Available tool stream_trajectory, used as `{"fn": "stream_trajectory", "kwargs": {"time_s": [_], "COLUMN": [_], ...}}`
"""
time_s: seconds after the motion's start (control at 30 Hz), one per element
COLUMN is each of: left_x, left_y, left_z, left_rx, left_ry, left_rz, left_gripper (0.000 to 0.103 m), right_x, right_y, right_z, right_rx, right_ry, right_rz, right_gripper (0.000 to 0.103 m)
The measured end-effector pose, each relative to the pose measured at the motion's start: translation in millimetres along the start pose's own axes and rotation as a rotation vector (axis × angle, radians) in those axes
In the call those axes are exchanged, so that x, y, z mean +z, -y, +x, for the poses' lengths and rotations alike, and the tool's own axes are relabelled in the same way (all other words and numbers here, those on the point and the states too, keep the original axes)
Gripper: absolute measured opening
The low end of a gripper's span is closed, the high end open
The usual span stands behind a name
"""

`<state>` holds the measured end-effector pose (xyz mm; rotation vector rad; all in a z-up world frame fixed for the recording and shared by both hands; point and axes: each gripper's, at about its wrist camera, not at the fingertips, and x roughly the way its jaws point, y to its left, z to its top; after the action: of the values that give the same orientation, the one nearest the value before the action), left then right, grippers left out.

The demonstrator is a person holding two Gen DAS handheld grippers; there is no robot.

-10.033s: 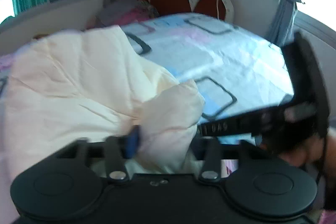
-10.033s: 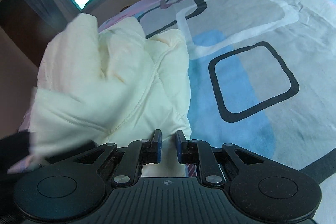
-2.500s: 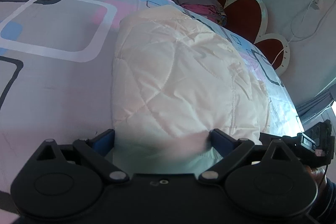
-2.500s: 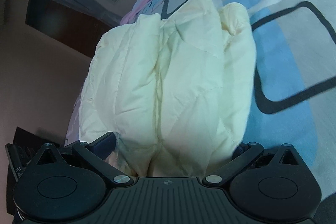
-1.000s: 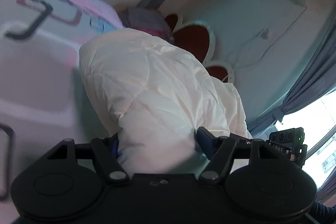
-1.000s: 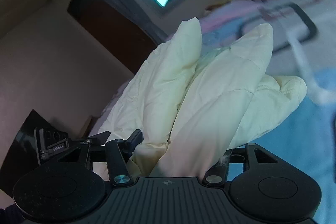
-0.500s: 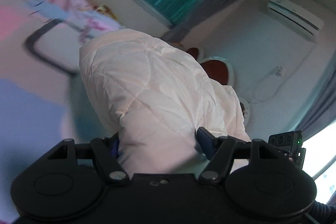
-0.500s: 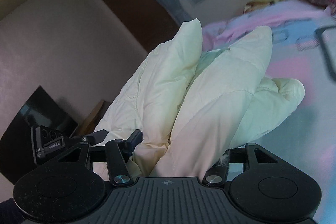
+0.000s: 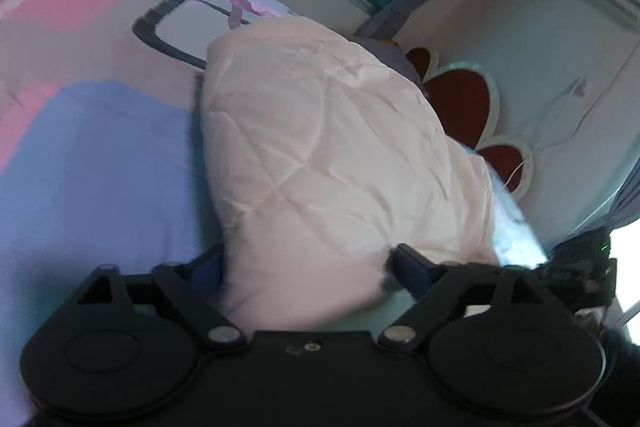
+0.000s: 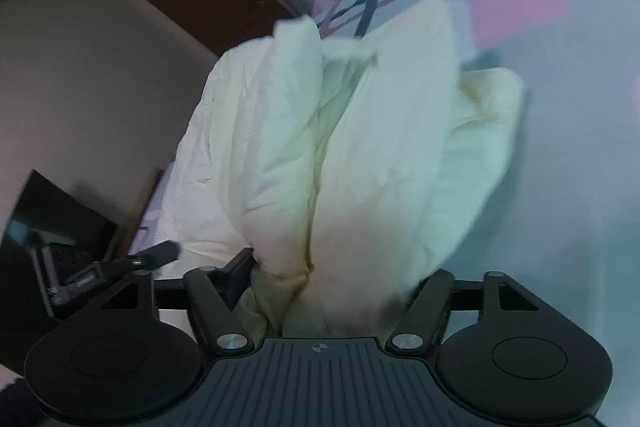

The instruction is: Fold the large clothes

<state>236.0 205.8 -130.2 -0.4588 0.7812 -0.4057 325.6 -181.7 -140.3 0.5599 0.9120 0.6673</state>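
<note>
With the thick folded cream quilt (image 9: pixel 328 155) bulging forward between both pairs of jaws over the patterned bed (image 9: pixel 92 147), the left gripper (image 9: pixel 308 267) and right gripper (image 10: pixel 340 275) have just been opening wide, apparently to set it down.

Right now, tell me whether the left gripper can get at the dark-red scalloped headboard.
Probably not. The left gripper has the puffy cream quilted jacket bulging between its just-opening jaws, and that bundle fills the way toward the headboard beyond it.
</note>
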Motion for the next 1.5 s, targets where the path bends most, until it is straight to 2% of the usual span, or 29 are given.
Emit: {"fn": "stream_trajectory", "kwargs": {"time_s": [0.07, 0.2, 0.23, 0.27, 0.37, 0.47, 0.57, 0.63, 0.7, 0.87, 1.0, 1.1, 1.17, 1.27, 1.37, 1.43, 1.5], "left_x": [6, 29, 40, 51, 87, 110, 121, 120, 118, 102, 95, 97, 99, 97, 83, 70, 57], "left_y": [-9, -25, -25, -21, 6, 44, 72, 84, 89, 70, 75, 76, 84, 98, 105, 106, 104], "left_z": [-15, -47, -47, -45, -17, 26, 72, 94, 114, 126, 128, 126, 115, 83, 64, 56, 56], "left_rx": [0.021, 0.079, 0.083, 0.081, 0.05, 0.022, 0.101, 0.161, 0.172, 0.153, 0.169, 0.162, 0.184, 0.173, 0.157, 0.163, 0.179], "left_ry": [0.012, 0.105, 0.13, 0.152, 0.168, 0.135, 0.048, 0.014, -0.024, -0.074, -0.093, -0.105, -0.099, -0.04, -0.053, -0.052, -0.064], "left_rz": [-0.006, -0.036, -0.032, -0.016, 0.064, 0.177, 0.26, 0.31, 0.336, 0.326, 0.388, 0.399, 0.396, 0.407, 0.399, 0.402, 0.406], "left_gripper": [0.091, 0.066, 0.064, 0.062, 0.058, 0.055, 0.05, 0.05, 0.05, 0.051, 0.051, 0.051, 0.05, 0.05, 0.05, 0.05, 0.051], "right_x": [2, 17, 25, 36, 66, 84, 88, 77, 67, 48, 50, 57, 63, 54, 39, 26, 14], "right_y": [3, -9, -16, -27, -69, -96, -99, -88, -68, -29, -29, -35, -45, -71, -88, -93, -88], "right_z": [-24, -62, -63, -58, -27, 14, 63, 80, 90, 92, 93, 84, 71, 40, 28, 30, 44], "right_rx": [-0.047, -0.197, -0.232, -0.256, -0.239, -0.247, -0.35, -0.43, -0.467, -0.436, -0.438, -0.436, -0.436, -0.405, -0.367, -0.383, -0.44], "right_ry": [0.041, 0.167, 0.187, 0.193, 0.228, 0.201, 0.133, 0.092, 0.07, 0.114, 0.119, 0.089, 0.098, 0.13, 0.119, 0.088, 0.036], "right_rz": [-0.014, -0.044, -0.072, -0.114, -0.217, -0.315, -0.353, -0.351, -0.315, -0.242, -0.236, -0.21, -0.205, -0.242, -0.279, -0.322, -0.369], "right_gripper": [0.067, 0.067, 0.052, 0.033, 0.027, 0.026, 0.026, 0.026, 0.026, 0.026, 0.026, 0.027, 0.027, 0.027, 0.027, 0.027, 0.027]}}
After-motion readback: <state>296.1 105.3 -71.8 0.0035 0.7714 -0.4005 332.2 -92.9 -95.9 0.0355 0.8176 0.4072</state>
